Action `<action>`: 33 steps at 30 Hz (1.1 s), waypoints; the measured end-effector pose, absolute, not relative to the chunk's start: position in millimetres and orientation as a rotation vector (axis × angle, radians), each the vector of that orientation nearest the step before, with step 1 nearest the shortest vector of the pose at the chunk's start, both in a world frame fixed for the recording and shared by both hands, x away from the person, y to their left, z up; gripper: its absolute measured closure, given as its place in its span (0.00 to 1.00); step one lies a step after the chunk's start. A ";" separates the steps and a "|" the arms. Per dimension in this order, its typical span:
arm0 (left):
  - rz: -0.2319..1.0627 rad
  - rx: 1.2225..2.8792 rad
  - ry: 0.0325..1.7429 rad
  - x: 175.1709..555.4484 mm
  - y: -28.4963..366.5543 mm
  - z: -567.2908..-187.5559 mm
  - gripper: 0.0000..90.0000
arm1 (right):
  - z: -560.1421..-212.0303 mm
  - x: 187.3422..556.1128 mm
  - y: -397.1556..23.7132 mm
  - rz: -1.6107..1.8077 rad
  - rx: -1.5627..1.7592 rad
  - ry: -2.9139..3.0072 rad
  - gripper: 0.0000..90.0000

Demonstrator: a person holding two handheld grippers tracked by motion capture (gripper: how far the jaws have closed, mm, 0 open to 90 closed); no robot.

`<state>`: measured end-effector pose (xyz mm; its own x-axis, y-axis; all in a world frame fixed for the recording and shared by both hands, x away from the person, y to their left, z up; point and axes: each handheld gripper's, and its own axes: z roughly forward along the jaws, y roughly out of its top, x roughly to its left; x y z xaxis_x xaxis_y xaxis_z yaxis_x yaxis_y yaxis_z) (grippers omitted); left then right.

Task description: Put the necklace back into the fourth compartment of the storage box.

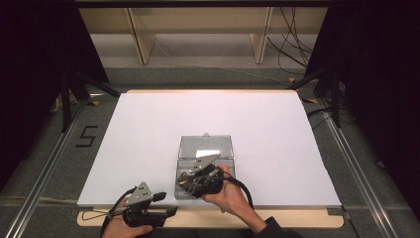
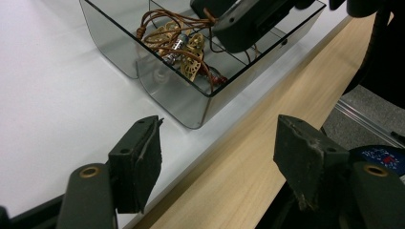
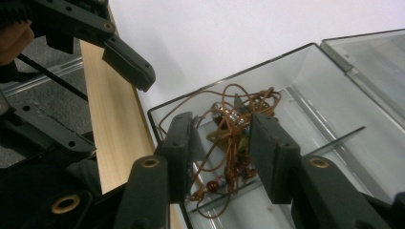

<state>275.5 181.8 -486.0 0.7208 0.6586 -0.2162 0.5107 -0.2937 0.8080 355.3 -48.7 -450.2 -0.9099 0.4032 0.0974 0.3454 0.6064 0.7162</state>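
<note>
Right tongs tilted down into box

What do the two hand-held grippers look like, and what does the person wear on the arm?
Both the left gripper and the right gripper are black, each with a grey three-cornered plate on top and a black cable trailing behind. Their jaws end in flat dark rubbery pads and pivot on brass-coloured rivets. The right forearm wears a dark sleeve.

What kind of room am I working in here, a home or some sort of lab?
Most likely a lab or recording rig, not a home. The white table stands on grey carpet between metal floor rails, with black curtains at both sides and loose cables behind. A clear plastic box lies open on it.
</note>
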 end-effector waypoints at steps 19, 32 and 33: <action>0.202 1.967 0.887 276.7 183.5 -484.6 0.36 | -429.2 374.2 -94.5 1.279 0.852 2.587 0.51; 0.194 1.945 0.914 277.9 185.9 -484.2 0.36 | -427.7 392.1 -136.4 1.263 1.090 2.467 0.39; 0.196 1.951 0.915 278.2 186.1 -484.0 0.36 | -428.3 393.9 -138.4 1.266 1.091 2.463 0.39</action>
